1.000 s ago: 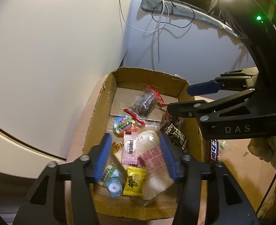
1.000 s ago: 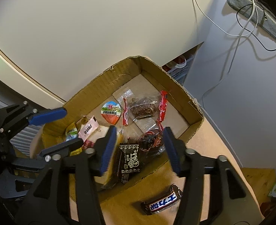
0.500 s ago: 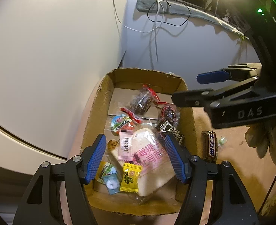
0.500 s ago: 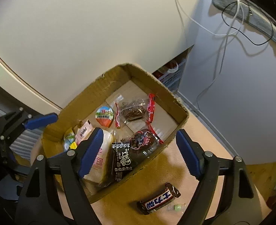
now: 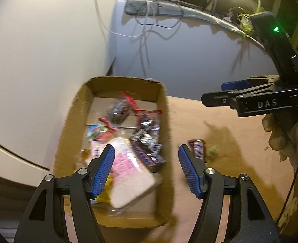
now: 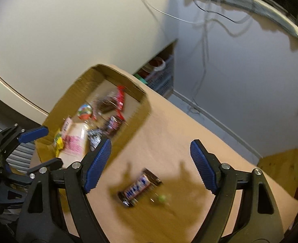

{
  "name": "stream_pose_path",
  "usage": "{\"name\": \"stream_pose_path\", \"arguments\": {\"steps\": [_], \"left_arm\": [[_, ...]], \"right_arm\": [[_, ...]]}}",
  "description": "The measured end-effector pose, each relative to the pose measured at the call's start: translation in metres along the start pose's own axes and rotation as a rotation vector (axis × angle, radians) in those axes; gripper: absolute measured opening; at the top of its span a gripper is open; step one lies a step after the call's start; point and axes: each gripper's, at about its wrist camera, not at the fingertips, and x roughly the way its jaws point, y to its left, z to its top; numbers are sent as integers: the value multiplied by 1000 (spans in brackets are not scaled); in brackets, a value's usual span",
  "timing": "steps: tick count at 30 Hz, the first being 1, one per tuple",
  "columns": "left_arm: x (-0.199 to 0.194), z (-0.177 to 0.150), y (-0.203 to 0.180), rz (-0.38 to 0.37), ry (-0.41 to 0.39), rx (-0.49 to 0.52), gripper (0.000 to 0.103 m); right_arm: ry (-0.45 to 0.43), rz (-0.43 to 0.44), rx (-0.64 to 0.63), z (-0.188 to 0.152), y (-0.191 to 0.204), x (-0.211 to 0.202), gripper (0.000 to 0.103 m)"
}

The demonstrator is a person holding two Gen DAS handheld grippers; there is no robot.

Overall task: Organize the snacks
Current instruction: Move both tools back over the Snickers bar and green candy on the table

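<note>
A cardboard box (image 5: pixel 165 121) (image 6: pixel 140 109) on the brown table holds several snack packets, among them a pink-printed bread pack (image 5: pixel 128 174) (image 6: pixel 74 141). A chocolate bar (image 6: pixel 139 187) (image 5: pixel 198 149) lies on the table right of the box, with a small green candy (image 6: pixel 162 198) (image 5: pixel 212 151) beside it. My left gripper (image 5: pixel 147 170) is open and empty over the box's right wall. My right gripper (image 6: pixel 151 166) is open and empty, just above the chocolate bar. Both views are motion-blurred.
A white wall stands behind the box. Cables (image 5: pixel 145 34) hang down a grey panel. A blue basket (image 6: pixel 161 79) sits past the table's far edge. The brown table (image 6: pixel 179 133) stretches right of the box.
Both grippers have moved right, away from the box interior. The right gripper has opened wider and now frames the chocolate bar. The left gripper has opened wider too.
</note>
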Motion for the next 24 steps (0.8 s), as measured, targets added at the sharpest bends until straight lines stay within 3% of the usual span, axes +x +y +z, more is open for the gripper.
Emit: {"name": "stream_pose_path", "arguments": {"steps": [7,12,13,15,18,24], "left_arm": [[5,-3,-32,-61,14,39,65],[9,-7,-50,-92,28,53,65],[10,-8,-53,-97,32,58,65],[14,-10,-62,-106,41,69,64],[20,-14,-72,-120,54,76,56],[38,-21,-86,-125,80,62,49]], "right_arm": [[31,1,43,-33,-36,-7,83],[60,26,-26,-55,-43,-6,82],[69,32,-59,-59,-42,-6,81],[85,38,-139,-67,-39,-5,69],[117,52,-233,-78,-33,-1,57],[145,113,-374,-93,-24,7,53]]}}
